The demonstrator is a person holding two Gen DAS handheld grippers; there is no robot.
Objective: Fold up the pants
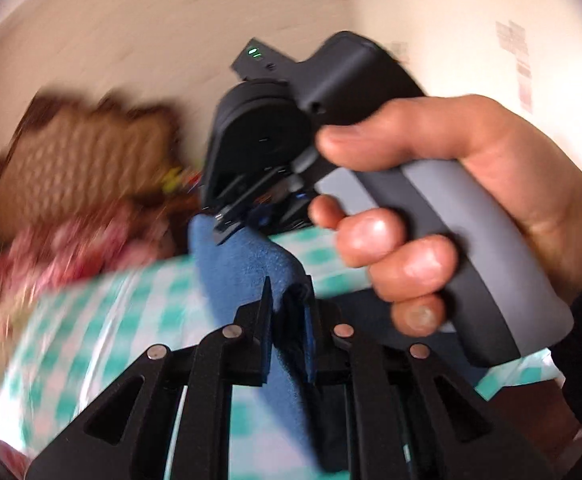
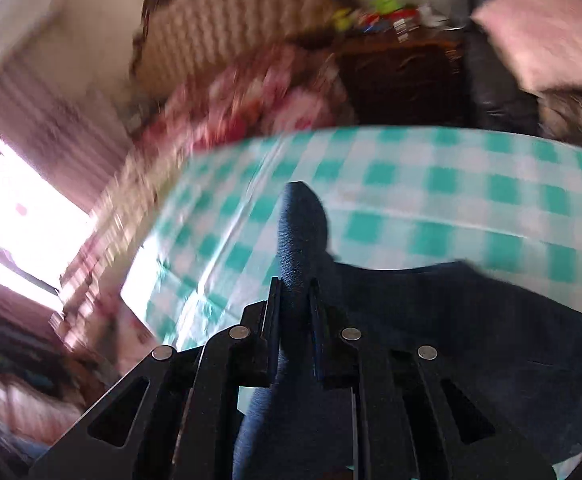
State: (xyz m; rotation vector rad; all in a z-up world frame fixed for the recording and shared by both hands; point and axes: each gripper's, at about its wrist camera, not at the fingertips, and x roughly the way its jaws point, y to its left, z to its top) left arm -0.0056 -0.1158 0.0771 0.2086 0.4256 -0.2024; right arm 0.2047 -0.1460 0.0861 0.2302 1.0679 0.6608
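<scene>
Both the left claw and the right claw are clenched on raised bunches of the dark blue pants, the rest draped over the green-checked bench (blurred), so the fold looks underway, far from finished.

Motion blur smears the headboard at left and the checked cloth mid-frame. The pants run off the lower right edge.

Black tongs, silver rivets; bare hand, dark sleeve.
</scene>
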